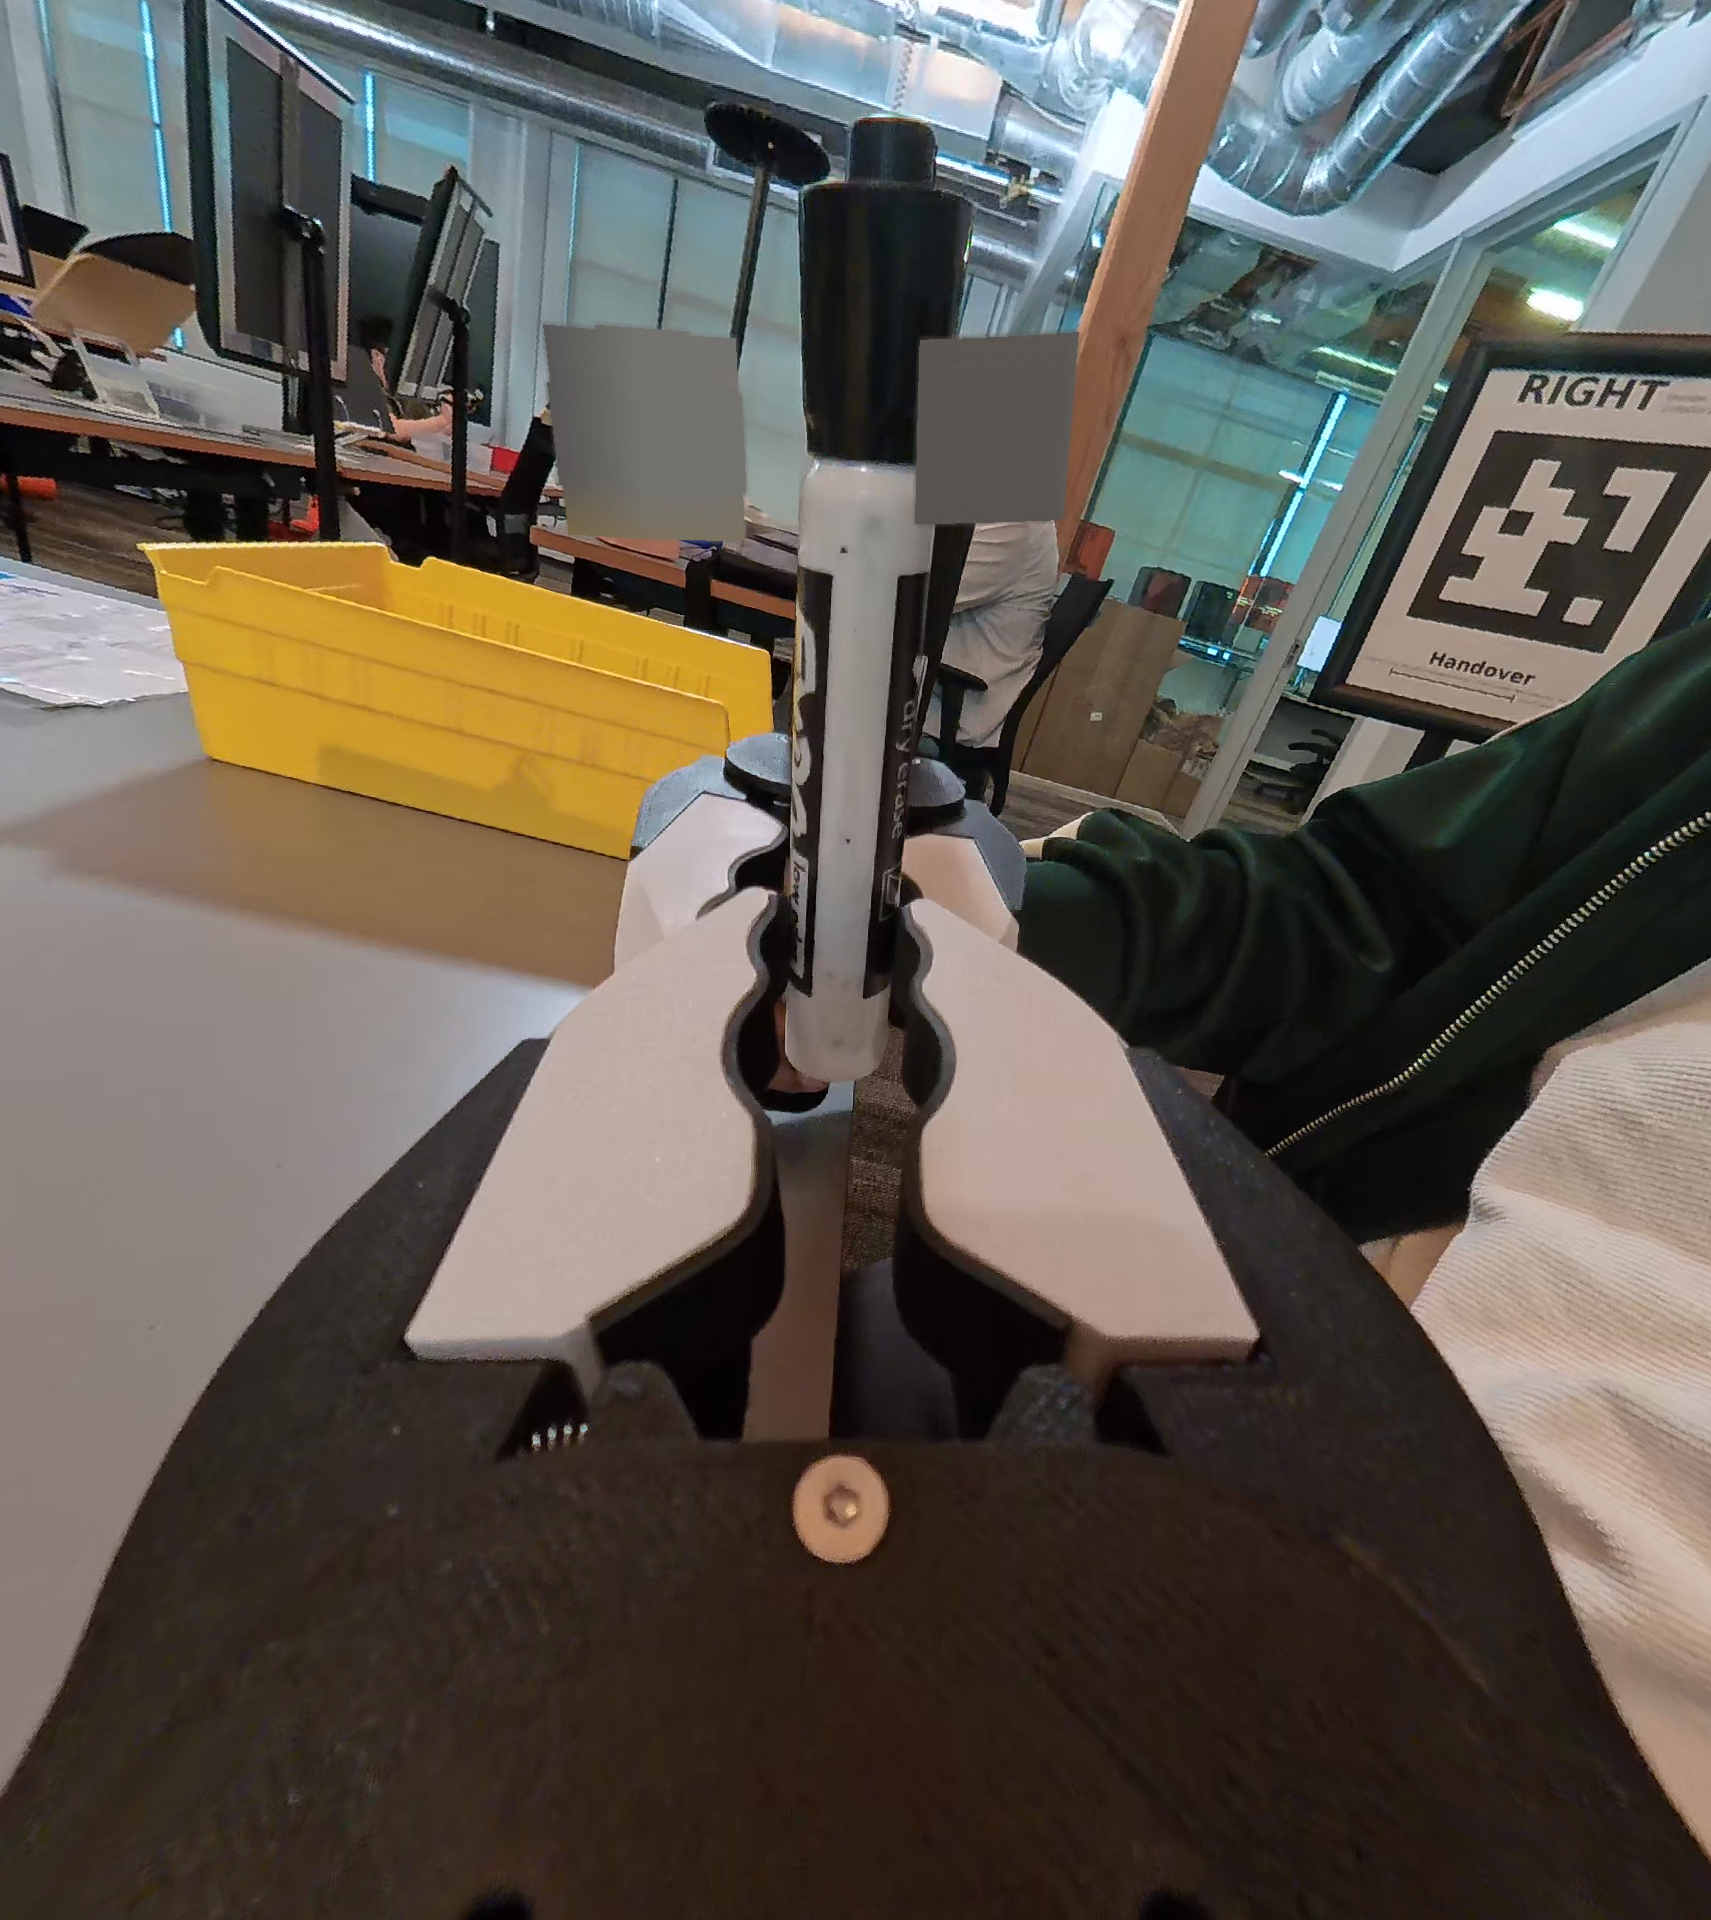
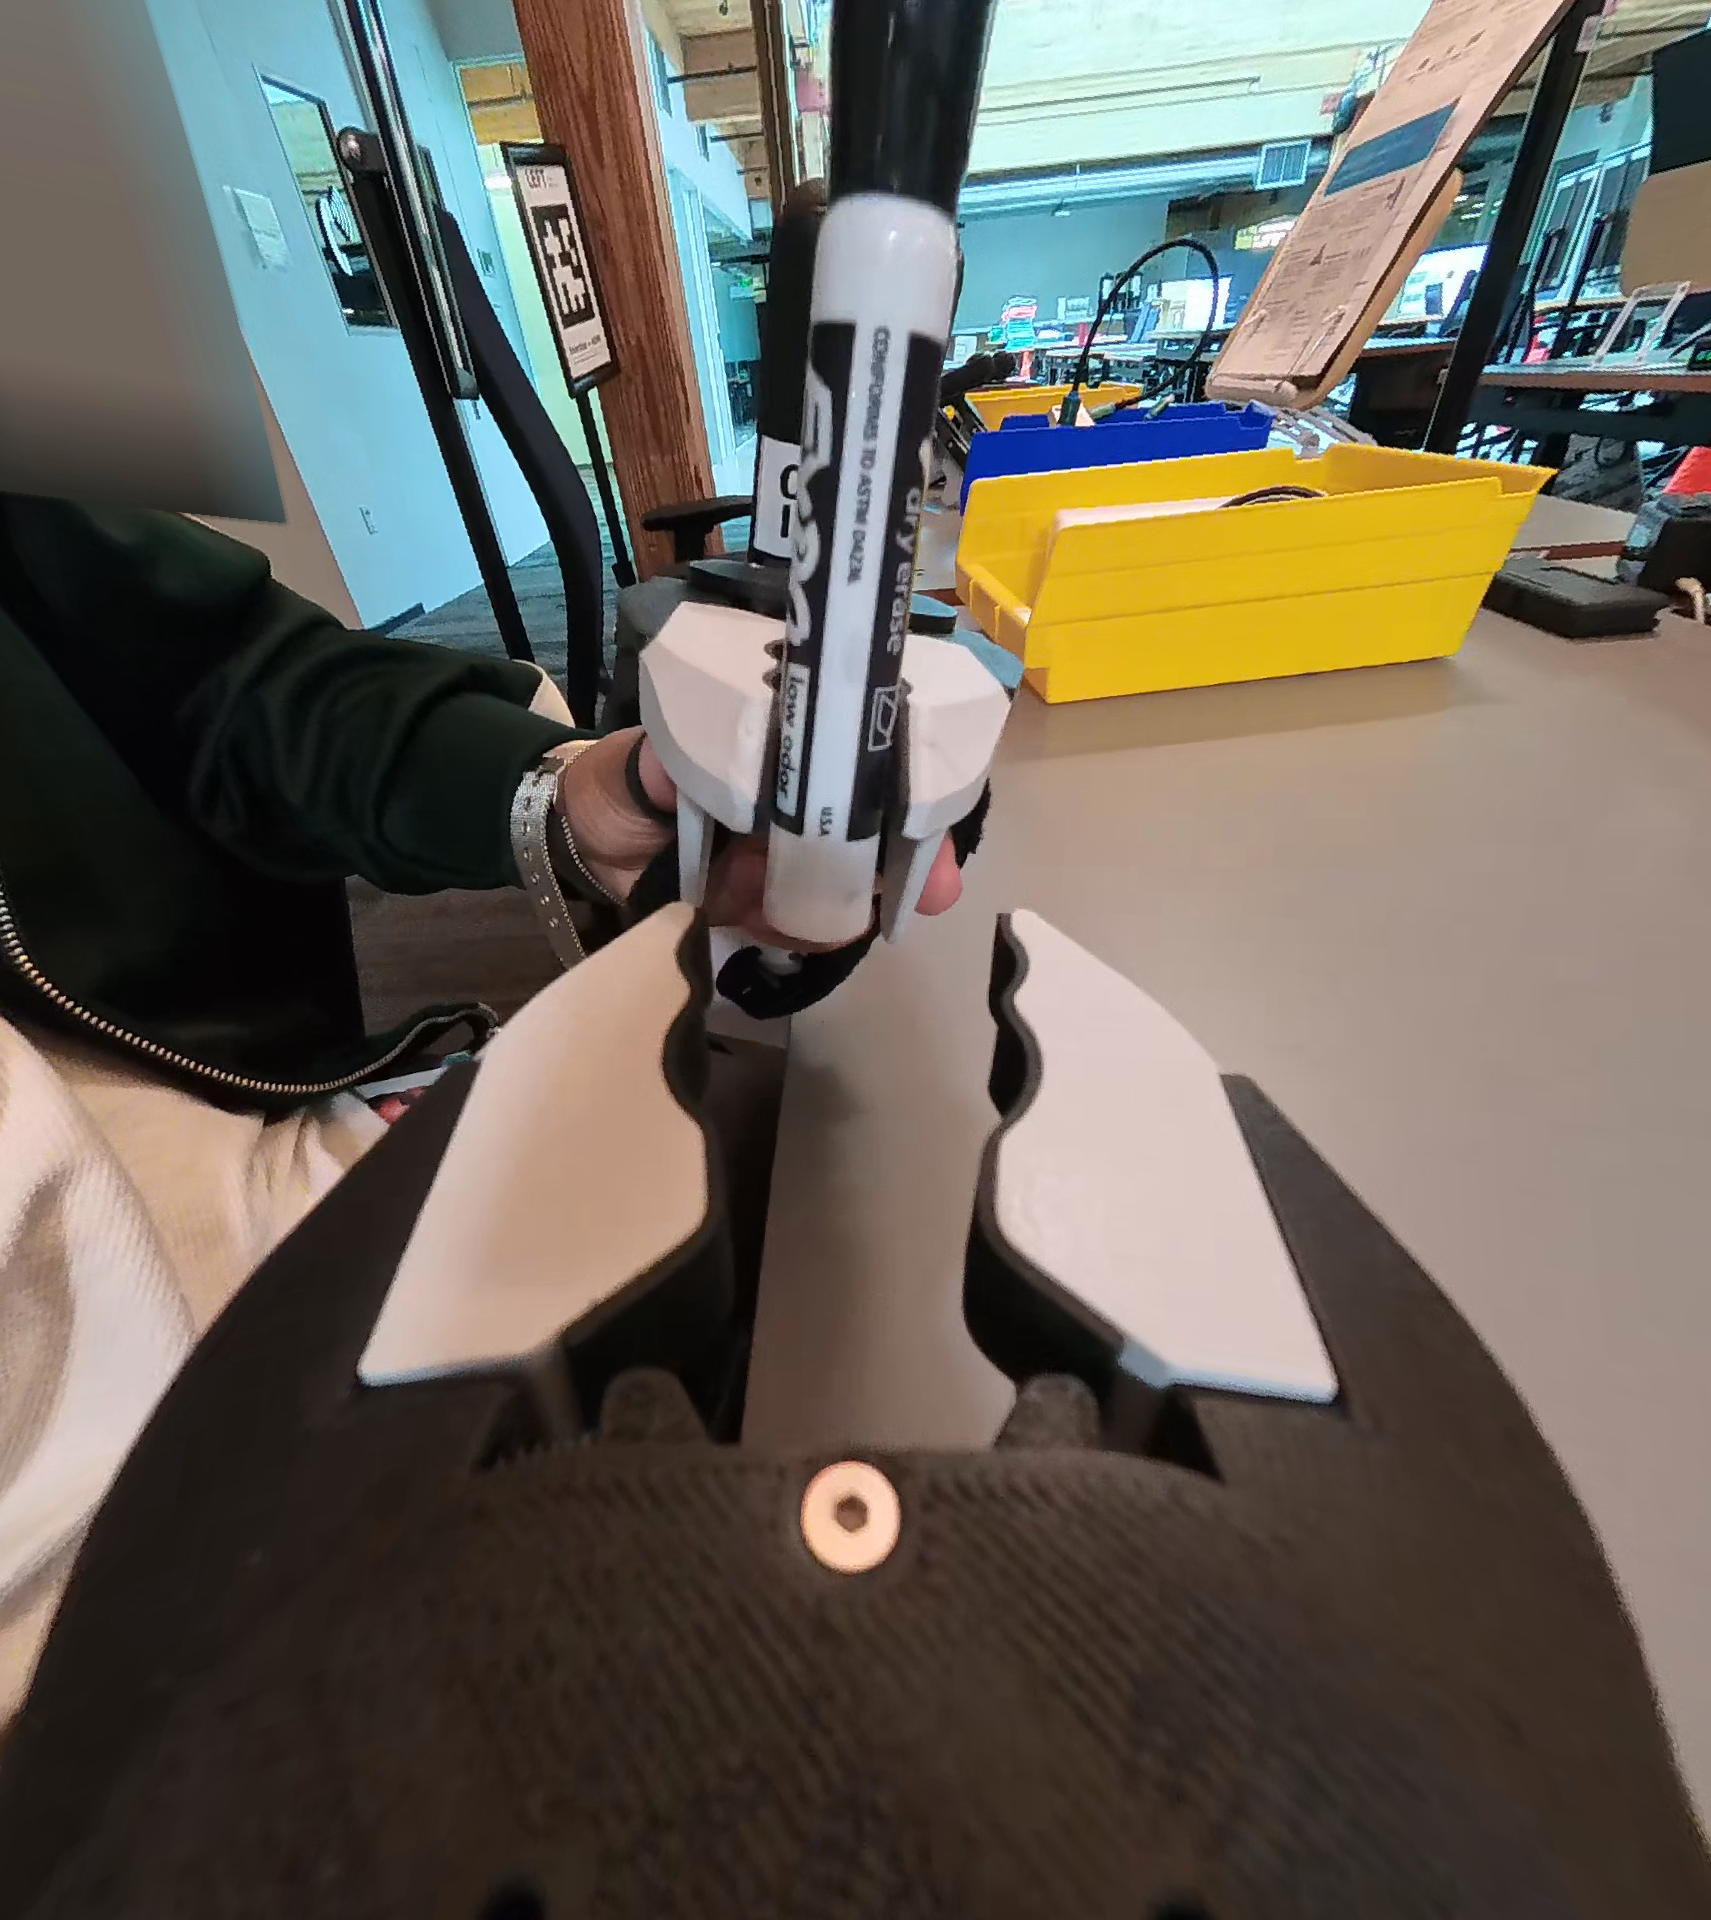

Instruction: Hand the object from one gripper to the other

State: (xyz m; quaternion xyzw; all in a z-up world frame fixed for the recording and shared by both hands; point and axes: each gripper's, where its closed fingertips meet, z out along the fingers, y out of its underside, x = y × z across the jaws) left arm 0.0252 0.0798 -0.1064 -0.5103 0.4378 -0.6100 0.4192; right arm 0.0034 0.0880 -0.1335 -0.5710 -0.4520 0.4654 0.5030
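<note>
One black-capped white marker (image 1: 846, 748), two grippers — the left gripper (image 1: 838, 977) and the right gripper (image 2: 846, 971) — each with two white fingers (image 2: 581, 1132), two yellow bins (image 2: 1246, 582), one blue bin (image 2: 1111, 436), and one grey tabletop (image 1: 155, 1039)

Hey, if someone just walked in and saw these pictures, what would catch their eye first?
The upright black-and-white marker, clamped near its lower end by the left gripper. The right gripper faces it, white fingers spread and empty. Behind them, a yellow bin sits on the grey table.

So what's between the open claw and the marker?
Nothing: in the right wrist view, only bare grey table shows between the open right claw and the marker.
</note>
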